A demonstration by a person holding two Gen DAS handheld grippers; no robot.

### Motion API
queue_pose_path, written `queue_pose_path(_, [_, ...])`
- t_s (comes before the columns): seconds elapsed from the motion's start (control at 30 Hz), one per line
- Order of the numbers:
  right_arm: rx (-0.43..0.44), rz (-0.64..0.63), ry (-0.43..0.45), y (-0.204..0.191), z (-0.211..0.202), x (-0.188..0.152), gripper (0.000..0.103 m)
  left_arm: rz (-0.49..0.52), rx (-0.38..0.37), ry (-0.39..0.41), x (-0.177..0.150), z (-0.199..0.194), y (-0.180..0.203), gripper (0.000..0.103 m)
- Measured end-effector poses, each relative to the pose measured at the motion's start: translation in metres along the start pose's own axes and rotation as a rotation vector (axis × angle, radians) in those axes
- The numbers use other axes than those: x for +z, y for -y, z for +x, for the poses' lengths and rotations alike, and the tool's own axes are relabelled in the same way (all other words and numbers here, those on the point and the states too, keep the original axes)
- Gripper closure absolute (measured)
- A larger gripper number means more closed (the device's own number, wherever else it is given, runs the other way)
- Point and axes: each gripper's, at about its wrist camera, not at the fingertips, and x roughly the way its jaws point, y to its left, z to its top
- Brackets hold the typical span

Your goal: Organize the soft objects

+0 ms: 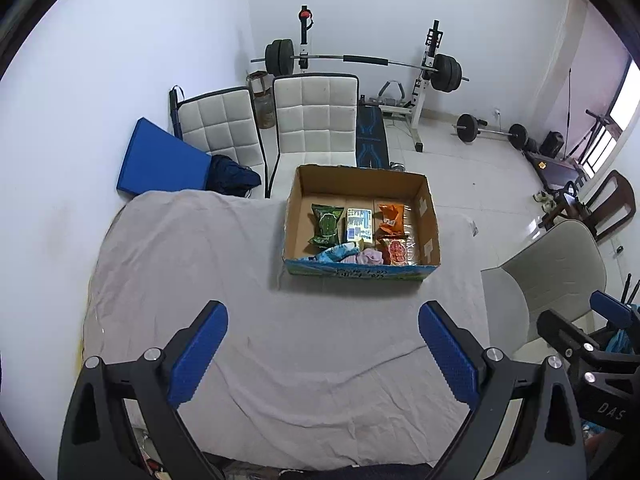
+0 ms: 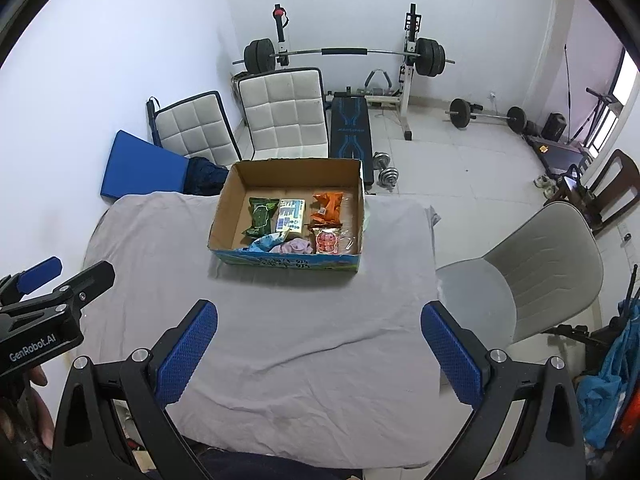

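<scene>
An open cardboard box stands at the far side of a table covered with a grey cloth. Inside lie a green packet, a pale yellow packet, an orange packet, a red snack packet, and blue and pink soft cloths against the near wall. My left gripper and right gripper are both open and empty, above the near part of the cloth.
Two white padded chairs and a blue mat stand behind the table. A grey chair is at the right. A barbell rack and weights stand at the back wall.
</scene>
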Motion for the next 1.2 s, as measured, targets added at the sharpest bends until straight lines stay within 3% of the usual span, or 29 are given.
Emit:
queue_pose_path(0.33, [-0.013, 0.0, 0.017, -0.001, 0.001, 0.006, 0.0, -0.019, -0.005, 0.032, -0.002, -0.008, -0.002, 0.005])
queue_pose_path(0.63, [-0.042, 0.01, 0.022, 0.002, 0.024, 0.021, 0.0, -0.024, 0.034, 0.063, 0.009, 0.009, -0.004, 0.005])
queue_pose_path(1.2, [-0.058, 0.041, 0.029, 0.012, 0.049, 0.044, 0.0, -0.011, 0.062, 0.054, 0.019, 0.031, 0.002, 0.005])
